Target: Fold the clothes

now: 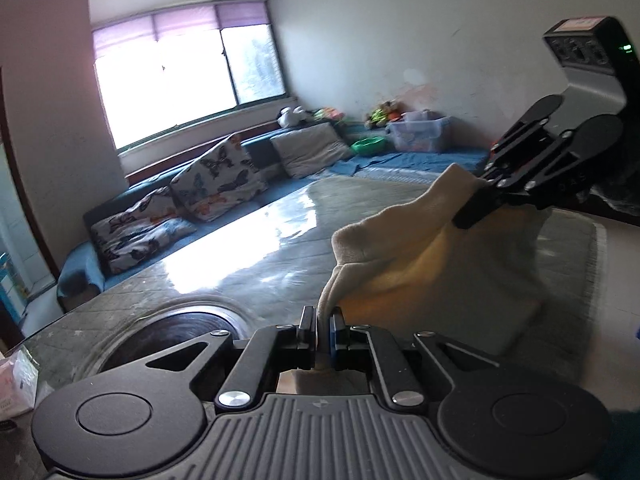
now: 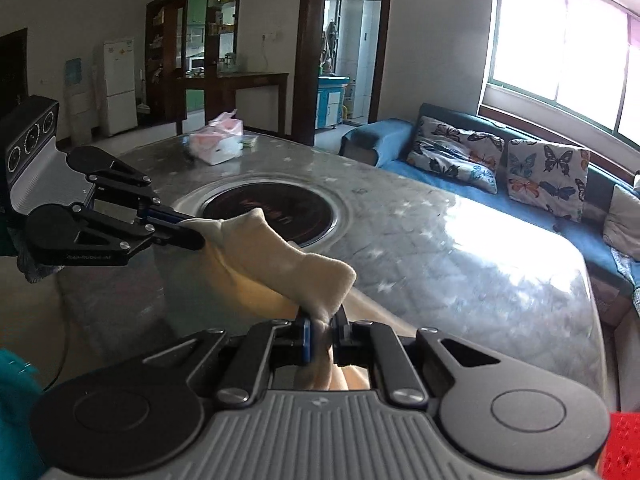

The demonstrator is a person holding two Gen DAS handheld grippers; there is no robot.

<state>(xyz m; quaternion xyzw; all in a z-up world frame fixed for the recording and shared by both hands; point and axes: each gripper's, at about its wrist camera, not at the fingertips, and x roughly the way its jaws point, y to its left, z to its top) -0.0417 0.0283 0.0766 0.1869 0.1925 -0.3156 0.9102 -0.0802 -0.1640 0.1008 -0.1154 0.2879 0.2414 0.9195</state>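
- Left tool (image 1: 323, 330) clamped narrow on one edge of a cream garment (image 1: 420, 264), cloth pinched between its two pads.
- Right tool (image 2: 322, 330) likewise closed tight on another edge of the same cream garment (image 2: 276, 260).
- Seen from the left wrist, right tool (image 1: 474, 204) reaching in from the upper right, fingertips buried in the fabric.
- Seen from the right wrist, left tool (image 2: 192, 236) coming in from the left, gripping the far corner.
- Garment lifted and stretched between both tools, sagging in the middle, hanging above the desk (image 2: 460, 248).
- Desk grey and glossy, patterned with small stars, with a round dark inset (image 2: 272, 210) sunk into its middle.
- Pink and white tissue pack (image 2: 218, 142) resting at the far end of the desk, well apart from the garment.
- Blue sofa (image 2: 400, 160) beside the desk under a bright window (image 1: 180, 76), carrying butterfly-print cushions (image 2: 546, 178).
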